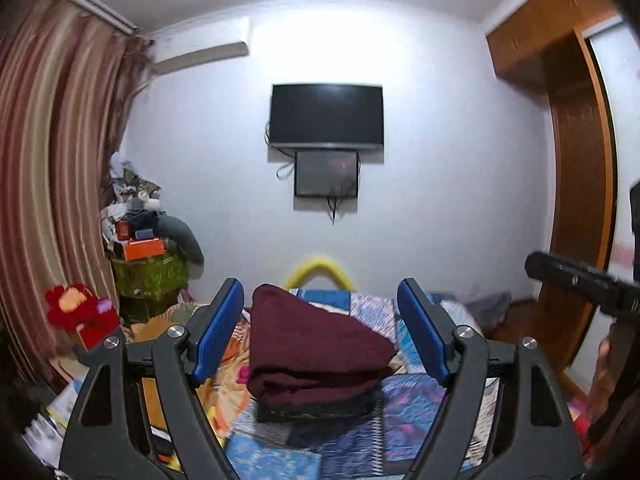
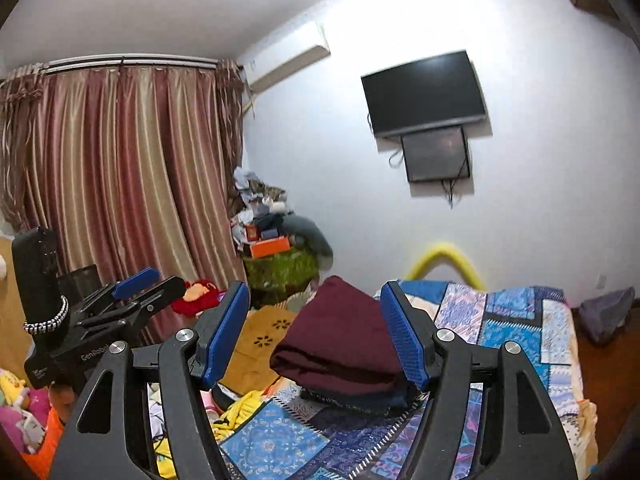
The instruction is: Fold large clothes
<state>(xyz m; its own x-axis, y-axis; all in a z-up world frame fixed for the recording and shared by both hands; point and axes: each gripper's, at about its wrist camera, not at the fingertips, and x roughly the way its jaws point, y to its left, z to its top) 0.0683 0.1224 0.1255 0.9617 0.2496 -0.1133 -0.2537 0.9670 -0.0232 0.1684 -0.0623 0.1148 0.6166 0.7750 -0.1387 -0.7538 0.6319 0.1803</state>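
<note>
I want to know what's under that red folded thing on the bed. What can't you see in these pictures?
- Dark clothes under the maroon folded garment: right wrist view, mostly covered by it, kind unclear.
- Pile in the corner: left wrist view, too small to sort out.
- Right claw: left wrist view, cut off by the edge.
- Bed's near end: left wrist view, blurred, hidden behind the left claw.

White lettering on the left tool [image 2: 132,280] reads, apparently, "GenRobo", cut off.
</note>
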